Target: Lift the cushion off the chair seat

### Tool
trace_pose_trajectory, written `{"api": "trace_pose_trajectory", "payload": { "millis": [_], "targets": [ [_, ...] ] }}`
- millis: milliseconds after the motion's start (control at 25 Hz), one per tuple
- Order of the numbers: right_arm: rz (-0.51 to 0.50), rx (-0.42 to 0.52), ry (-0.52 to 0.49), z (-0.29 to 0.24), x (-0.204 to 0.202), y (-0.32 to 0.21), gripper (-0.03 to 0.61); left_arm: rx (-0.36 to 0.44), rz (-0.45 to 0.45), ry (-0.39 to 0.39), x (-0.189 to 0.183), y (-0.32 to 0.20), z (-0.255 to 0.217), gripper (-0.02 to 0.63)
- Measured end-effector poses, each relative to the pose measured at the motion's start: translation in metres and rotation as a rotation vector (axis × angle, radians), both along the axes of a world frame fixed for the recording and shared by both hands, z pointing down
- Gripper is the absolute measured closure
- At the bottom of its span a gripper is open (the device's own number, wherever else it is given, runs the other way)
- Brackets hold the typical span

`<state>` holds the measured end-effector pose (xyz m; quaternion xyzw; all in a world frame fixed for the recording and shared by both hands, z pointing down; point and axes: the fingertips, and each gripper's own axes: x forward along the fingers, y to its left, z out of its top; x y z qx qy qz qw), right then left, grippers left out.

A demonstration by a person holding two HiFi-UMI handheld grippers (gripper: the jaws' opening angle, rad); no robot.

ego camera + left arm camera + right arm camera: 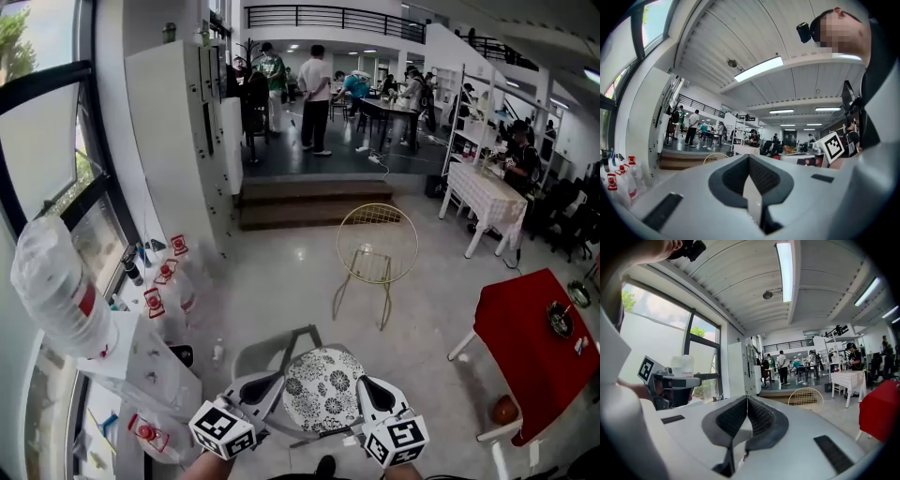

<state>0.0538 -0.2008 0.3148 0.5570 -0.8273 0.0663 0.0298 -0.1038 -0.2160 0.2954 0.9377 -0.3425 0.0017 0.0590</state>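
Head view: cushion [323, 389] looks to be on the chair [267, 345]. Left gripper [261, 384] and right gripper [375, 392] flank it, jaws closed on nothing, so the lift isn't started.

Floor layout: cushion low centre, chair beyond it.

The cushion [322, 389] sits at bottom centre of the head view, between the left gripper [265, 386] at its left edge and the right gripper [367, 392] at its right edge, each closed on its rim. The chair [375, 246] stands above it at mid-frame, well apart, on open floor. Steps [314, 202] lie behind the chair, with people on the raised floor behind them at upper centre. A table [525, 361] fills the lower right, a dish [561, 320] on it and a ball [505, 410] on the floor just beside its near corner. A second table [487, 197] stands at upper right. Bottles [161, 281] line the left side, below the window [47, 141].
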Motion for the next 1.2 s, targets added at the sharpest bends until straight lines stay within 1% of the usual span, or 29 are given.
{"api": "trace_pose_trajectory", "payload": {
  "millis": [80, 160, 280, 320, 400, 440, 480, 560, 640, 720, 840, 880, 1040, 1160, 1200],
  "targets": [
    [0.013, 0.005, -0.007, 0.002, 0.014, -0.007, 0.568, -0.001, 0.023, -0.03, 0.012, -0.011, 0.005, 0.606],
    [0.028, 0.008, -0.024, 0.005, 0.028, -0.013, 0.568, -0.013, 0.026, -0.062, 0.02, -0.025, 0.011, 0.606],
    [0.031, -0.003, -0.039, 0.017, 0.045, -0.019, 0.566, 0.007, 0.049, -0.11, 0.034, -0.039, 0.018, 0.606],
    [0.034, -0.004, -0.036, 0.021, 0.052, -0.022, 0.566, 0.01, 0.064, -0.1, 0.041, -0.044, 0.02, 0.606],
    [0.039, -0.009, -0.035, 0.029, 0.068, -0.03, 0.566, -0.017, 0.083, -0.059, 0.053, -0.058, 0.024, 0.606],
    [0.039, -0.015, -0.039, 0.033, 0.073, -0.033, 0.566, -0.035, 0.081, -0.054, 0.057, -0.065, 0.027, 0.606],
    [0.035, -0.023, -0.042, 0.037, 0.076, -0.035, 0.566, -0.045, 0.078, -0.067, 0.06, -0.069, 0.031, 0.606],
    [0.025, -0.042, -0.043, 0.047, 0.078, -0.04, 0.566, -0.046, 0.075, -0.115, 0.065, -0.075, 0.04, 0.606],
    [0.02, -0.057, -0.045, 0.056, 0.079, -0.042, 0.566, -0.06, 0.08, -0.135, 0.067, -0.078, 0.05, 0.606],
    [0.022, -0.064, -0.041, 0.065, 0.079, -0.046, 0.566, -0.089, 0.088, -0.12, 0.069, -0.084, 0.061, 0.606],
    [0.03, -0.085, -0.03, 0.083, 0.081, -0.061, 0.566, -0.166, 0.095, -0.053, 0.07, -0.104, 0.074, 0.606],
    [0.035, -0.099, -0.03, 0.09, 0.08, -0.065, 0.566, -0.18, 0.095, -0.054, 0.07, -0.109, 0.079, 0.606],
    [0.079, -0.167, -0.029, 0.121, 0.079, -0.075, 0.565, -0.158, 0.137, -0.162, 0.071, -0.124, 0.104, 0.606],
    [0.105, -0.204, -0.042, 0.136, 0.074, -0.088, 0.565, -0.201, 0.171, -0.156, 0.069, -0.143, 0.119, 0.606],
    [0.111, -0.215, -0.037, 0.141, 0.072, -0.092, 0.565, -0.206, 0.187, -0.166, 0.07, -0.148, 0.124, 0.606]
  ]
}}
